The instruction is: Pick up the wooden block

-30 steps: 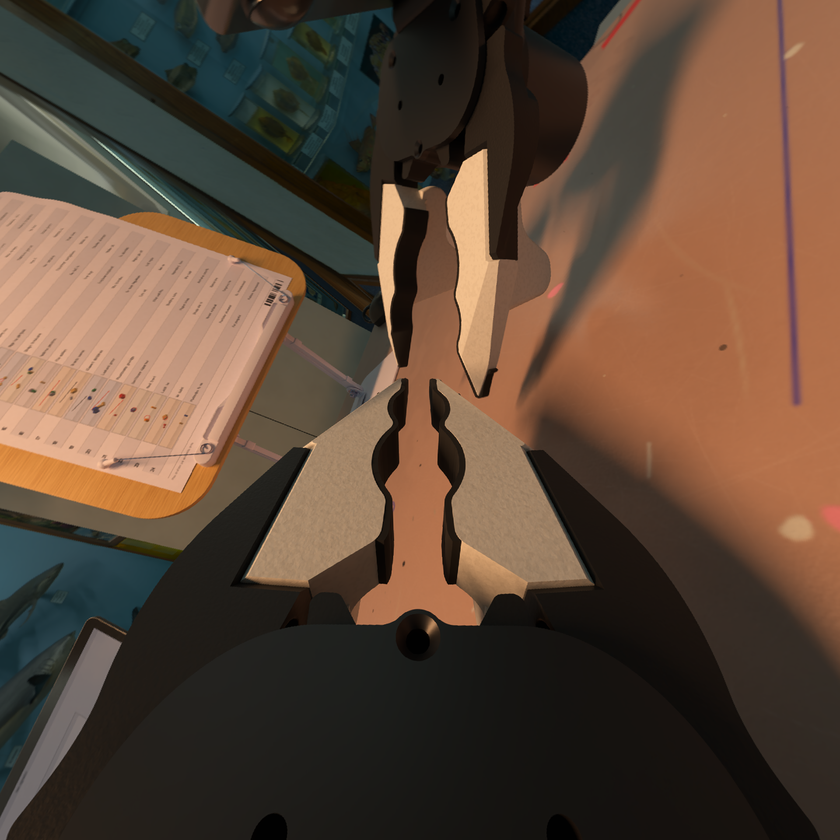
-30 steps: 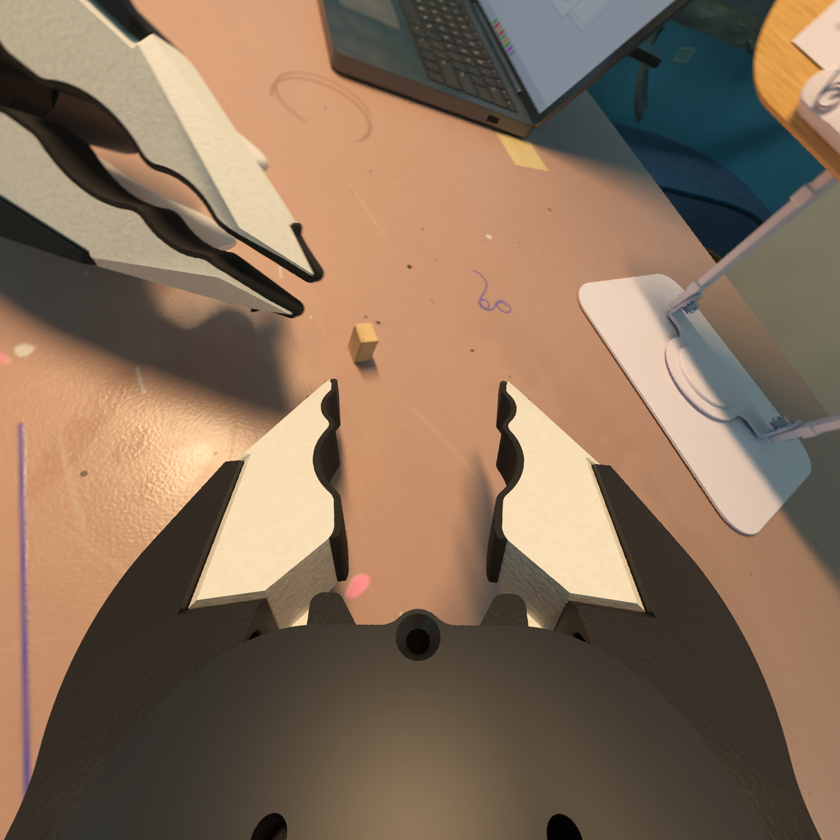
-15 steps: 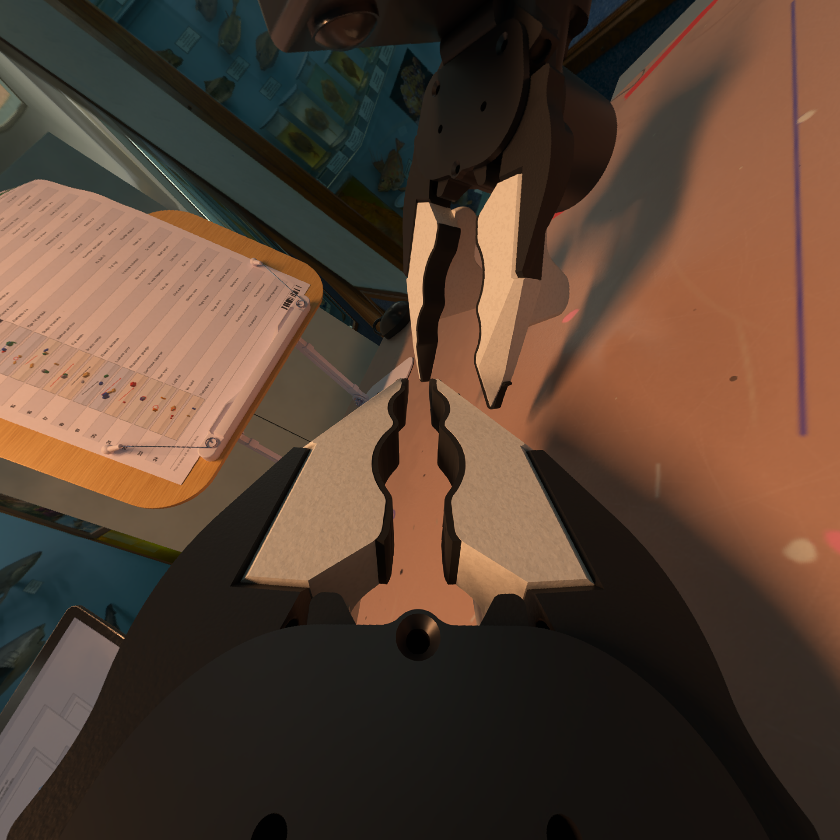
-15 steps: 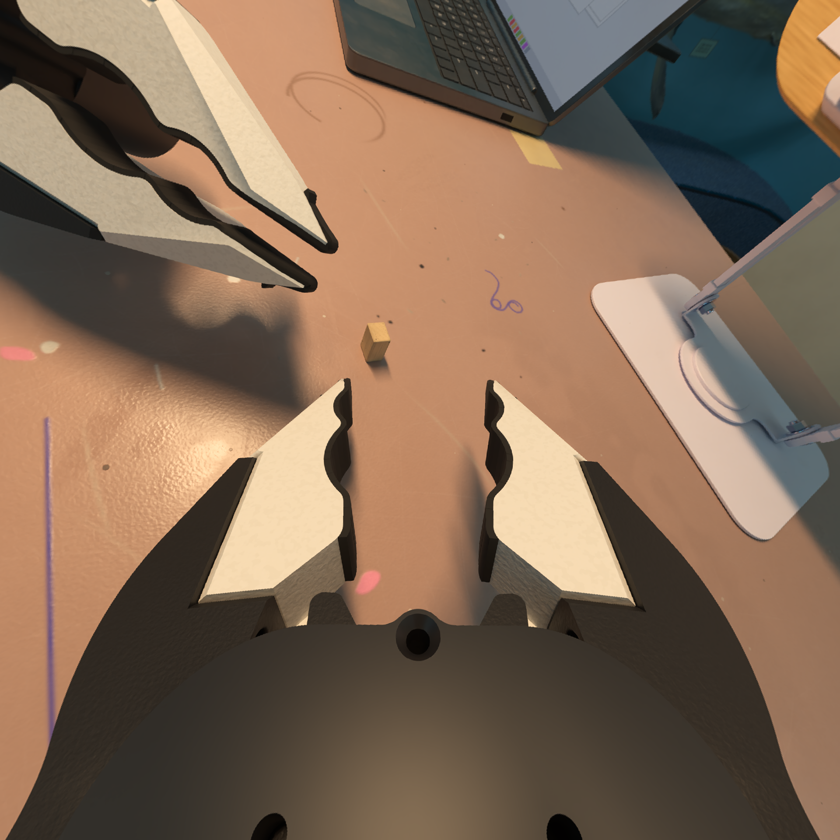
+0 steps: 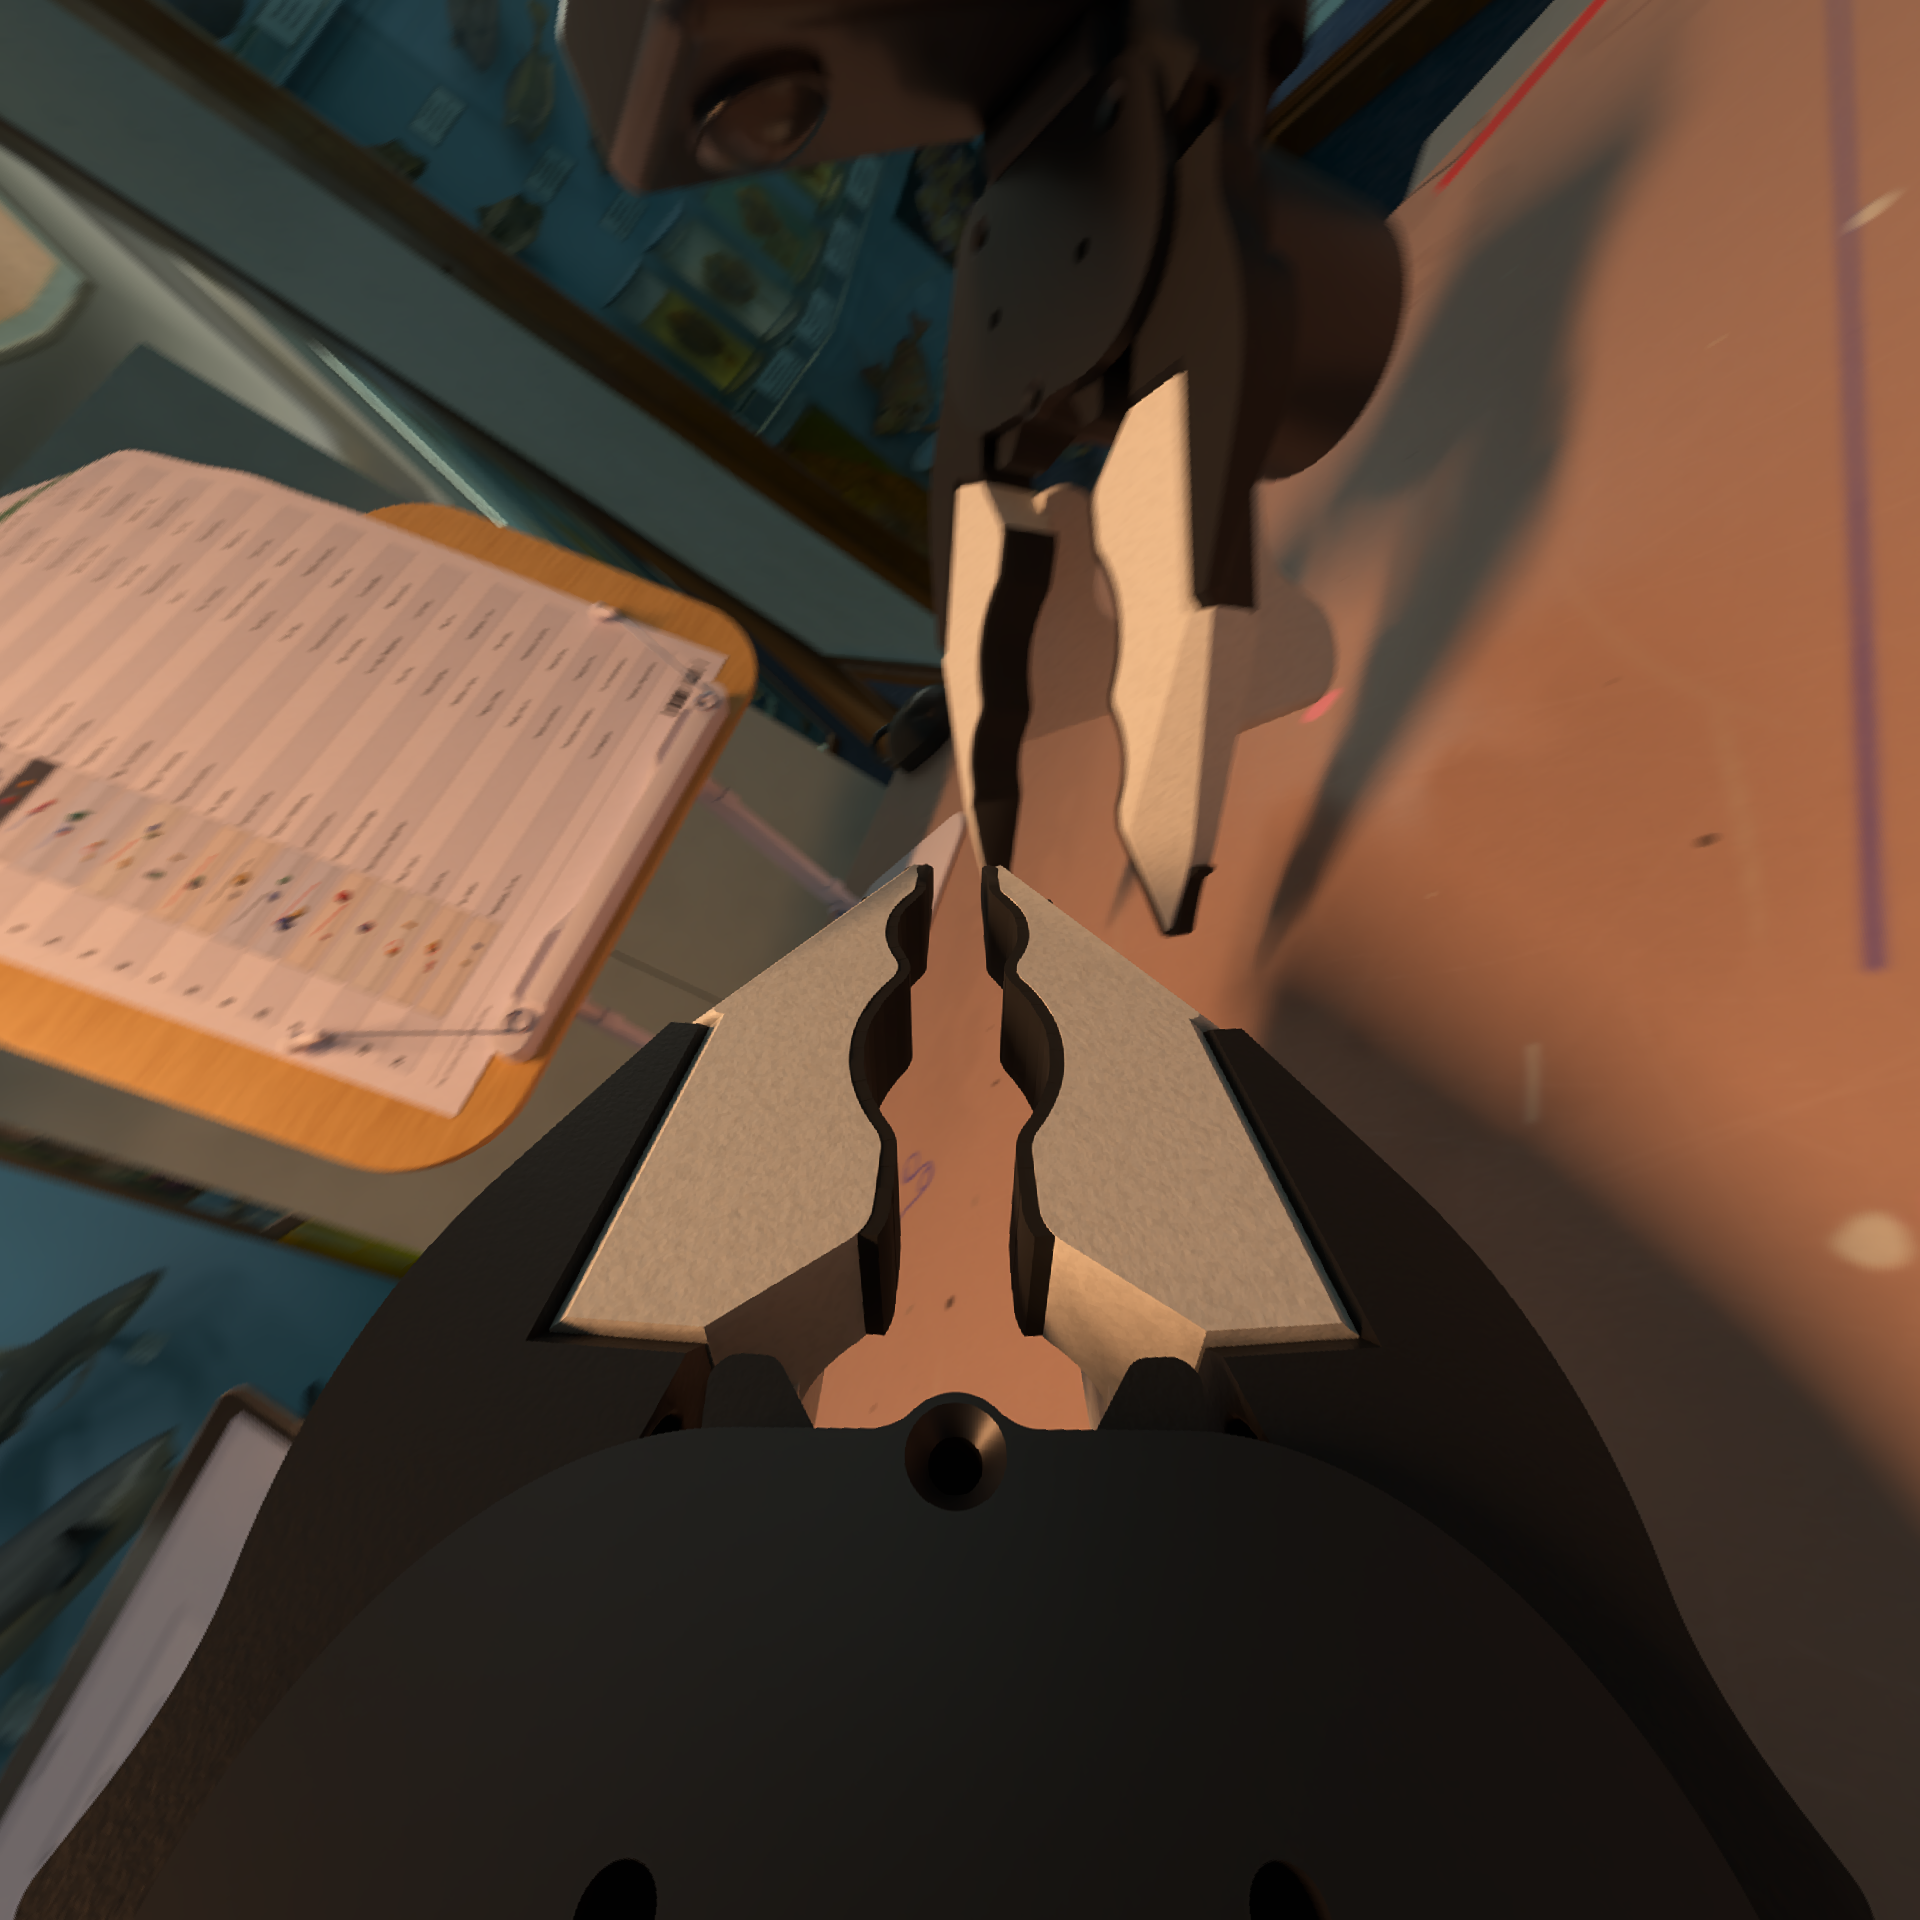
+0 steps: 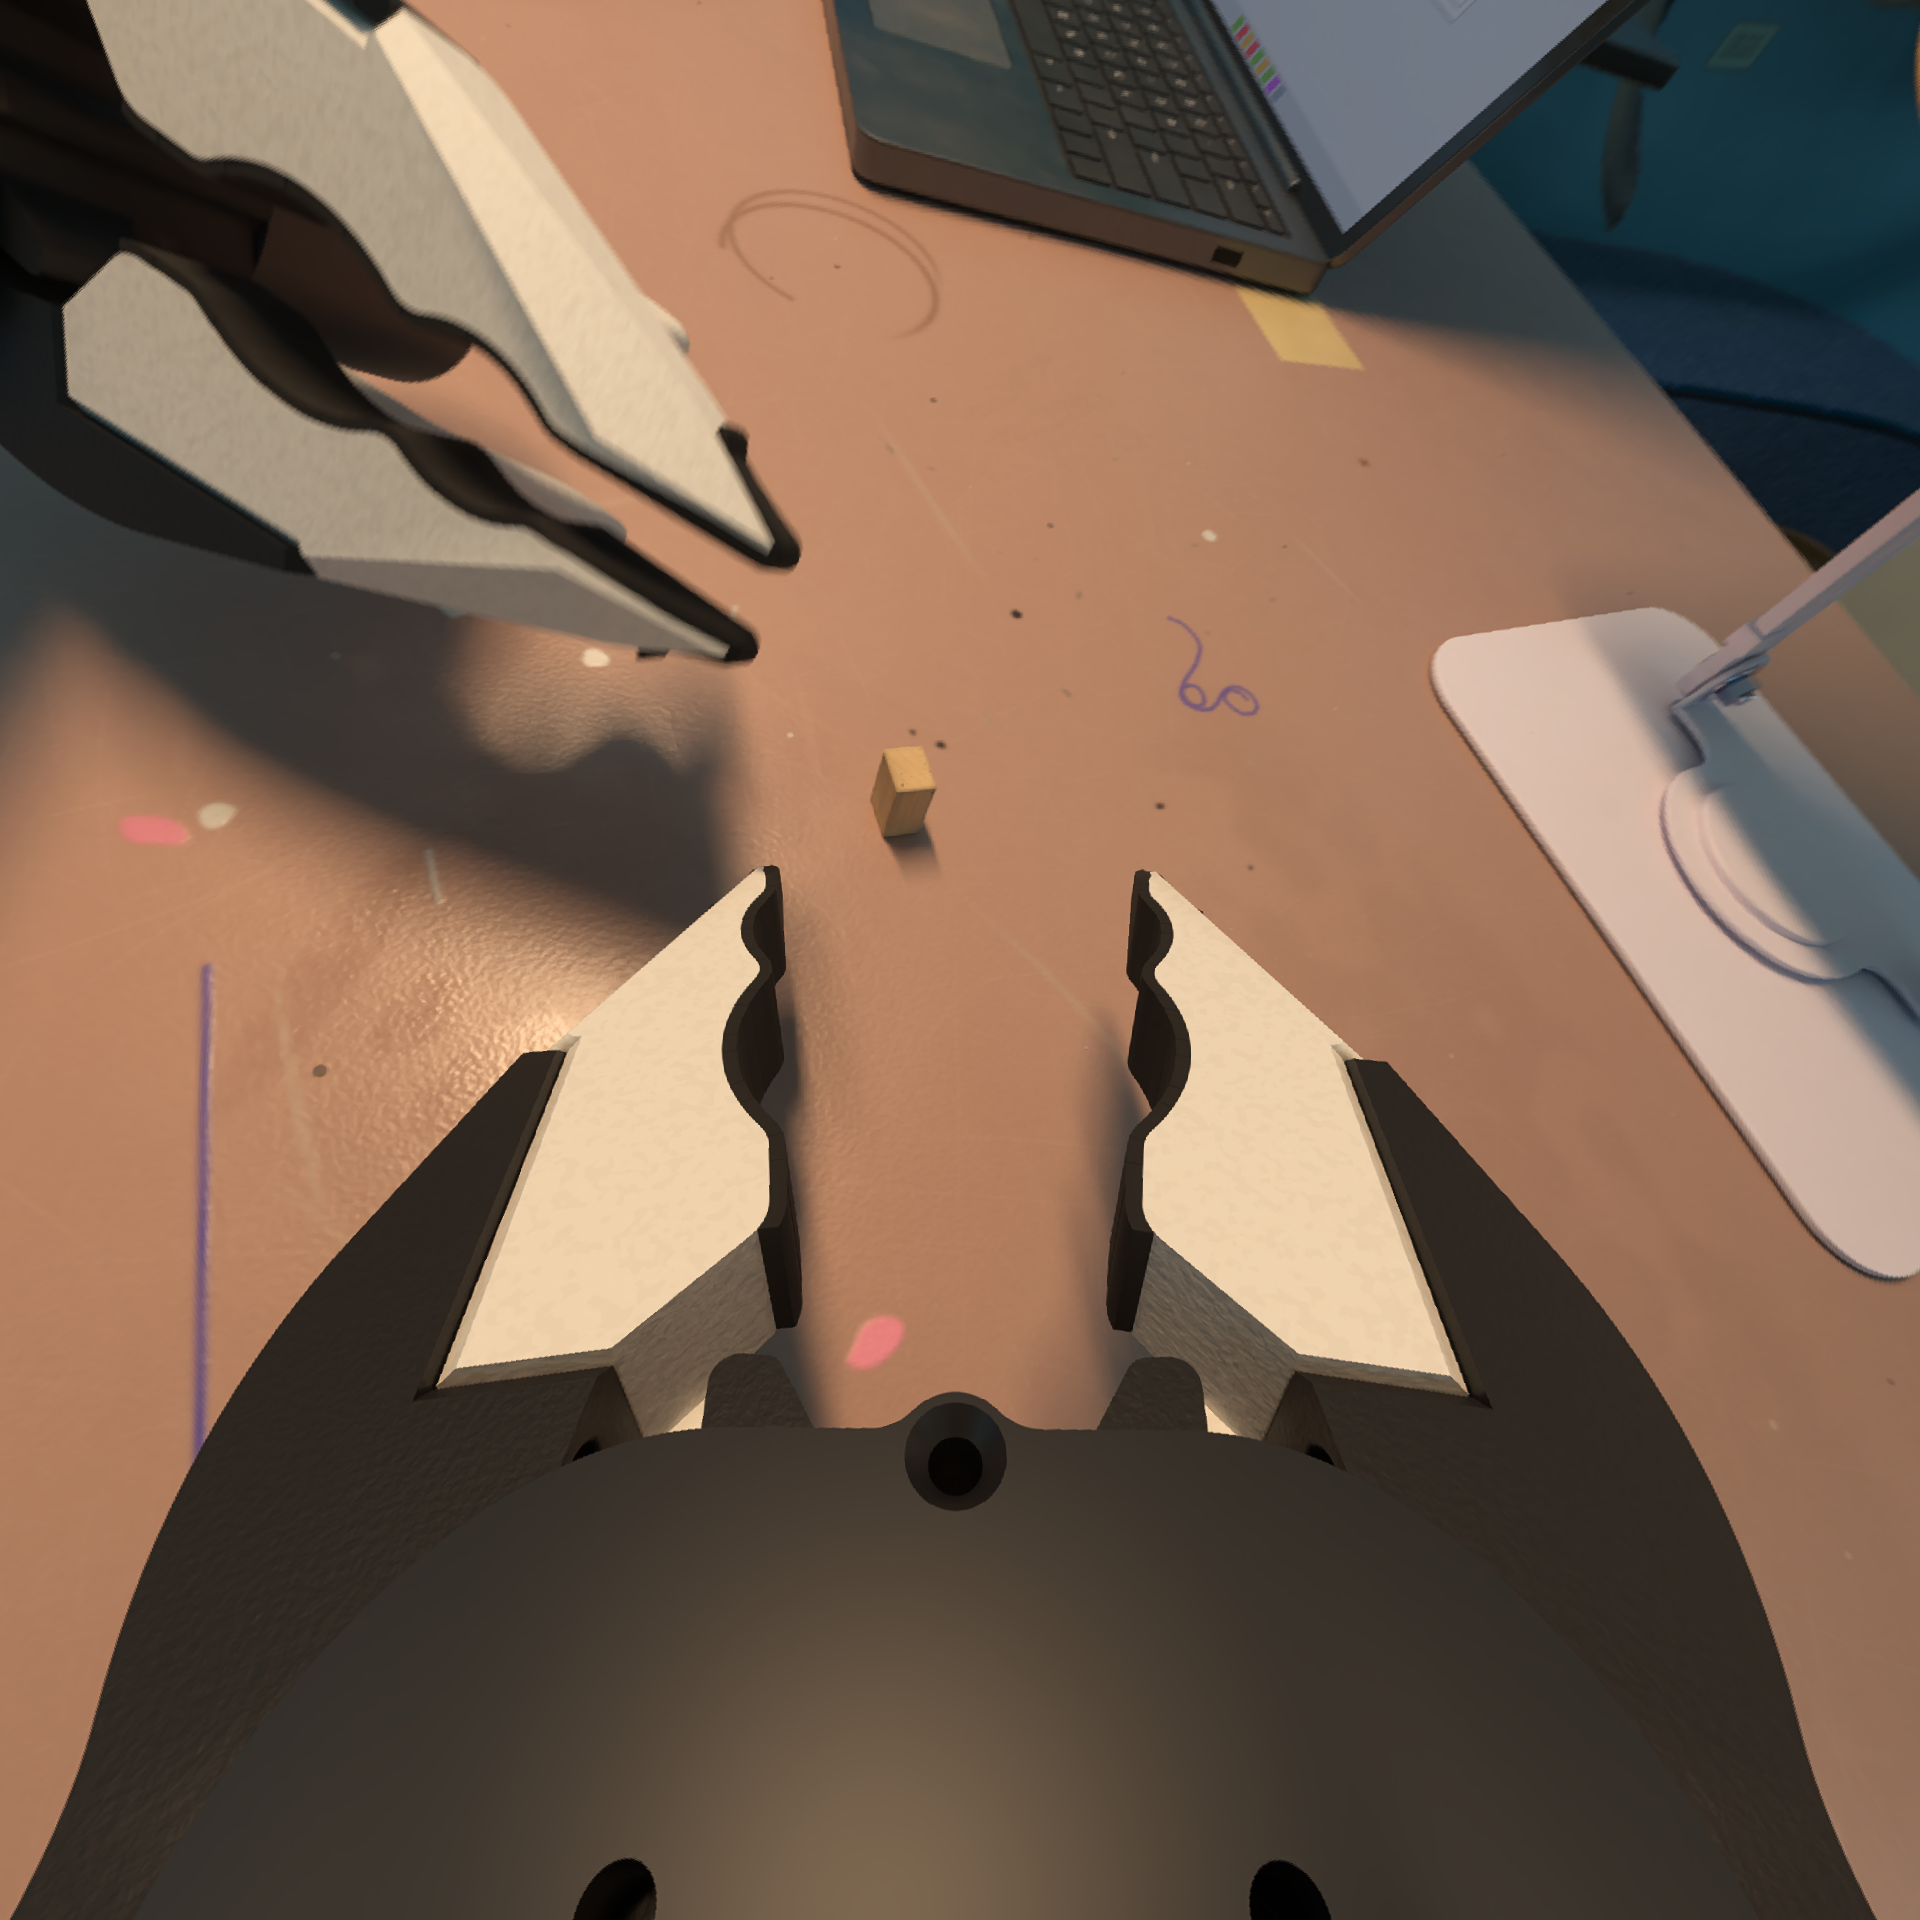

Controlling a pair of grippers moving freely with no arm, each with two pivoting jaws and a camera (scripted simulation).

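Wooden block not yet grasped: approach only, the pick-up itself is all still to do.

On the brown tabletop, with a laptop at the far edge and a white lamp base at the side, the right gripper hovers with jaws spread wide and empty, touching nothing. The left gripper holds its jaws nearly together with only a narrow gap, also empty. The wooden block stands alone on the tabletop just beyond the right jaws' tips, slightly toward the left finger, untouched.
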